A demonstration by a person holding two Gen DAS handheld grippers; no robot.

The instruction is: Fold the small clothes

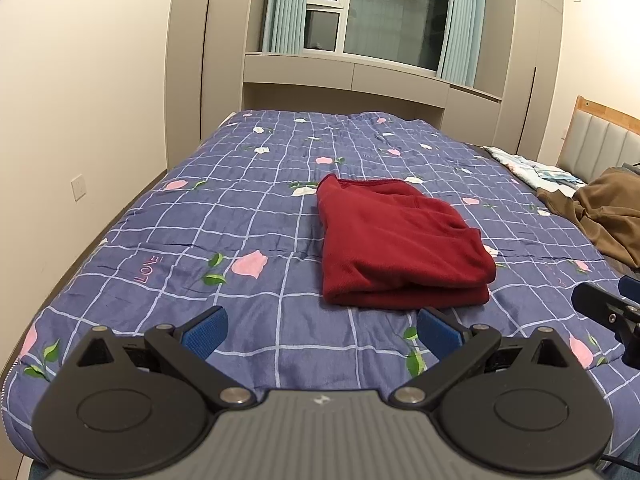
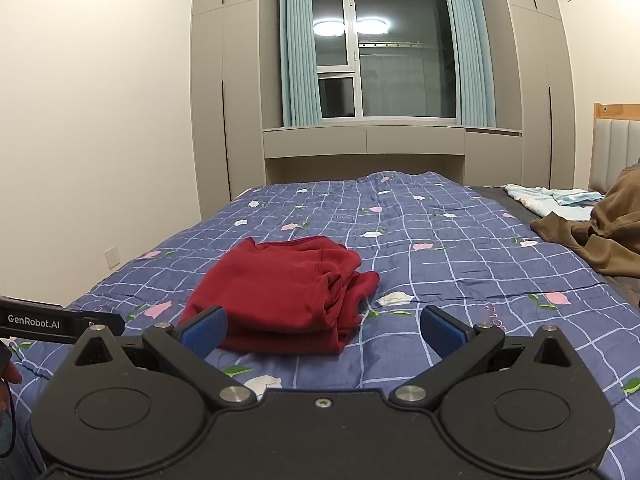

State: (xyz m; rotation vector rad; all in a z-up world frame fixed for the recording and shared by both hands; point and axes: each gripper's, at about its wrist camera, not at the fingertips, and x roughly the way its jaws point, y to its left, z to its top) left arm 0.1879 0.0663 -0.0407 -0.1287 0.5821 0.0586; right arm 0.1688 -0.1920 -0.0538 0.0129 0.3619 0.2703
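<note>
- Left wrist view: the left gripper (image 1: 322, 330) is released, its blue-padded fingers (image 1: 206, 334) spread wide and holding nothing, low over the near edge of the bed (image 1: 160, 232).
- The red garment (image 1: 396, 244) lies folded into a thick rectangle on the blue checked quilt with pink flowers — just beyond the gap between the fingers, slightly right of centre, its folded edge toward the camera.
- It is apart from both fingers; the right finger's tip sits near its near right corner.
- At the far right edge of this view part of the right gripper (image 1: 608, 308) shows as a dark bar with a blue pad.
- Far right on the bed lie a brown garment (image 1: 600, 216) and, beyond it, a pale blue cloth (image 1: 532, 166) near the padded headboard.
- Right wrist view: the right gripper (image 2: 322, 330) is also released, fingers wide apart and empty.
- The red garment (image 2: 284, 292) here sits left of centre; the left finger's blue pad (image 2: 204, 330) overlaps its near left corner in the picture, though whether it touches I cannot tell.
- Its layered edges show on the right side, a little rumpled.
- At the left edge the left gripper (image 2: 60, 322) enters as a black bar marked "GenRobot.AI".
- The brown garment (image 2: 600, 232) and the pale blue cloth (image 2: 556, 198) lie at the far right — well apart from the red one.
- Behind the bed stand grey wardrobes and a dark window (image 2: 384, 56) with blue curtains.
</note>
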